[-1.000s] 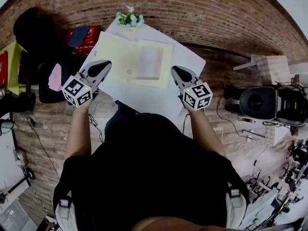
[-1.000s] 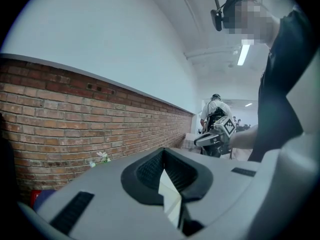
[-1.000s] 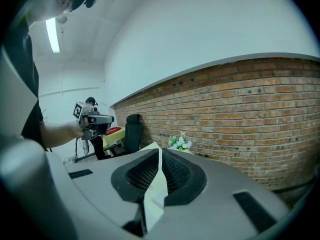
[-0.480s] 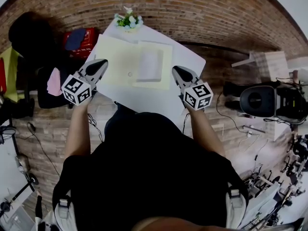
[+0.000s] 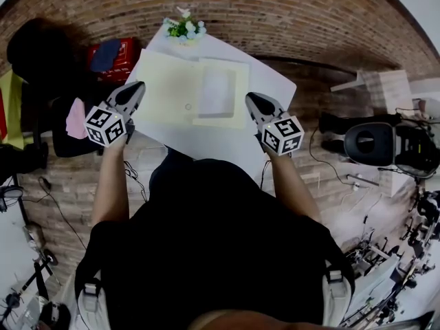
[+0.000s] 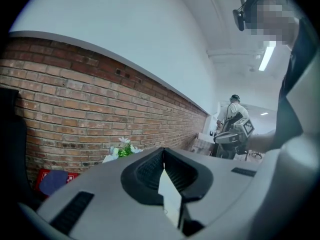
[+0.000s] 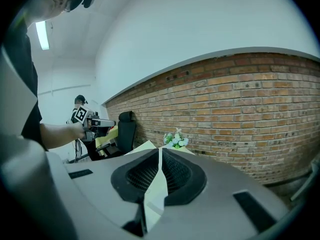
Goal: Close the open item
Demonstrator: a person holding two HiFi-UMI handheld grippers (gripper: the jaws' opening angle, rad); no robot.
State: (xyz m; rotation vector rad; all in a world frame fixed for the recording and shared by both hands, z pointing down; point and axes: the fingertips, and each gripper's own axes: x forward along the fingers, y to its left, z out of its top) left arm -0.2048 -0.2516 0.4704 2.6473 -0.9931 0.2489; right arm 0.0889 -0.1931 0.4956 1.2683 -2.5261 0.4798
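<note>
A cream folder (image 5: 180, 88) lies open and flat on the white table (image 5: 213, 141), with a pale sheet (image 5: 216, 91) on its right half. My left gripper (image 5: 137, 85) is shut and empty at the table's left edge, just beside the folder's left side. My right gripper (image 5: 250, 99) is shut and empty too, with its tip near the folder's lower right corner. In the left gripper view the jaws (image 6: 163, 151) meet with only a thin slit between them. The right gripper view shows the same (image 7: 160, 151), with the folder's edge (image 7: 145, 146) beyond.
A small pot of flowers (image 5: 183, 26) stands at the table's far end against the brick wall. A red bag (image 5: 113, 53) and a black chair (image 5: 34, 47) sit to the left. A cart (image 5: 375, 143) and cables stand to the right.
My left gripper has shifted left and slightly away, off the folder toward the table's left edge. The right gripper has hardly moved. The folder lies as before.
</note>
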